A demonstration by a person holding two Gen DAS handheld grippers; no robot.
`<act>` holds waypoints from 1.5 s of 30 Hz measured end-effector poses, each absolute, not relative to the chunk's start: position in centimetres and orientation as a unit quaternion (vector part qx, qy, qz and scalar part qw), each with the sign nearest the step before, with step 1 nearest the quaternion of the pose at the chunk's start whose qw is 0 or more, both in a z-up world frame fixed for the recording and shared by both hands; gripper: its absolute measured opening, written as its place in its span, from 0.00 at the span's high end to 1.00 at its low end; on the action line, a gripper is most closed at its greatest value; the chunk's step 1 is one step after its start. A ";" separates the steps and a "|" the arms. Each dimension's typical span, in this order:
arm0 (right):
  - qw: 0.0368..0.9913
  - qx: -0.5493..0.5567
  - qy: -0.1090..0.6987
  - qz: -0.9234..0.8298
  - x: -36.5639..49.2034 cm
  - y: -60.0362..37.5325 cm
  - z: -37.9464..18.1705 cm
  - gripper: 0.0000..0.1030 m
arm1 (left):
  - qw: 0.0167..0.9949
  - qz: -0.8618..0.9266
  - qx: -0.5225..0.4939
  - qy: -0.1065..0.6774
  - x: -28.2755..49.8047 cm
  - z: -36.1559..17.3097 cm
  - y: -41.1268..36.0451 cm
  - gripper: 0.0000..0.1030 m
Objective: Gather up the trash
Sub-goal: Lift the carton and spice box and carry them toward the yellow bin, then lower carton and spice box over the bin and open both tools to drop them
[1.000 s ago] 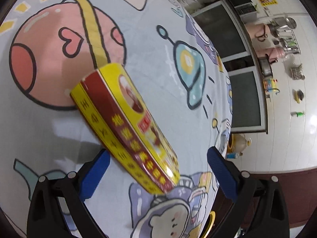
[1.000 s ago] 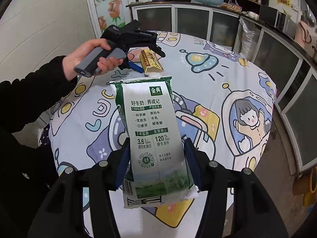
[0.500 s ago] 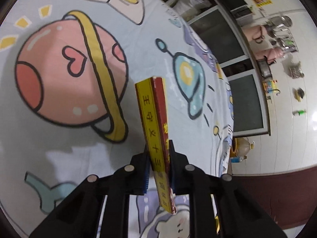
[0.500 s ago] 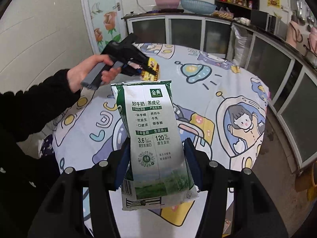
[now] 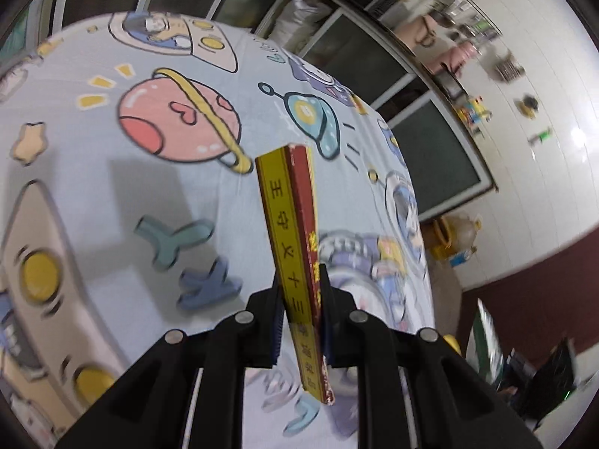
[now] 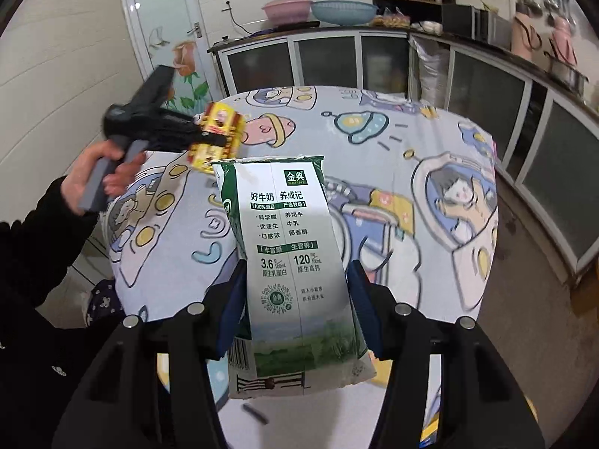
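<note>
In the left wrist view, a flat yellow-and-red box [image 5: 295,247] is clamped edge-on by the left gripper [image 5: 299,321], its narrow yellow side turned toward the camera. The blue pads [image 5: 276,331] are pressed against both faces of the box, which sticks out beyond the fingertips and is held in the air above the table [image 5: 93,194]. The table is covered by a pale cartoon-print cloth with a pink planet [image 5: 179,121] and a small blue spaceship [image 5: 310,118] drawn on it. Behind the table, dark-fronted cabinets [image 5: 430,149] are seen along a white tiled wall. The view is slightly blurred.

In the right wrist view, a green-and-white milk carton [image 6: 295,262] is gripped by the right gripper [image 6: 297,310], with a blue pad set against each side. The carton is somewhat crumpled, is held upright, and is raised over the near edge of the table [image 6: 430,172]. Farther left, the left gripper [image 6: 209,138] is seen in a hand [image 6: 97,179] with a black sleeve; the box [image 6: 217,134] is held at its tip, lifted off the cloth. At the back, a pink basin [image 6: 286,9] and a blue basin [image 6: 344,11] are set on the counter above the cabinets [image 6: 325,61].
</note>
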State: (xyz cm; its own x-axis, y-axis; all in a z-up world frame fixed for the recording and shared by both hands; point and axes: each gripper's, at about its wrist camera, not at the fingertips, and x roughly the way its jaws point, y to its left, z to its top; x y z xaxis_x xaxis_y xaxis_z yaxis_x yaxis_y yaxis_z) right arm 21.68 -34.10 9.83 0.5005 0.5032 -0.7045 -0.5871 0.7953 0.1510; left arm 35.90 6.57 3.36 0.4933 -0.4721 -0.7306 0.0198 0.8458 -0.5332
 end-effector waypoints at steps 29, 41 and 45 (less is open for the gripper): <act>0.928 0.096 0.358 0.033 7.5 -48.3 7.7 0.50 | 0.846 -0.338 0.042 0.410 18.0 6.5 -18.1 0.86; 0.930 0.128 0.333 -0.085 3.3 -56.2 6.0 0.50 | 0.825 -0.409 0.105 0.375 14.8 7.8 -29.1 0.85; 0.927 0.142 0.330 -0.105 2.7 -58.0 5.0 0.50 | 0.820 -0.423 0.120 0.365 14.3 7.7 -32.0 0.85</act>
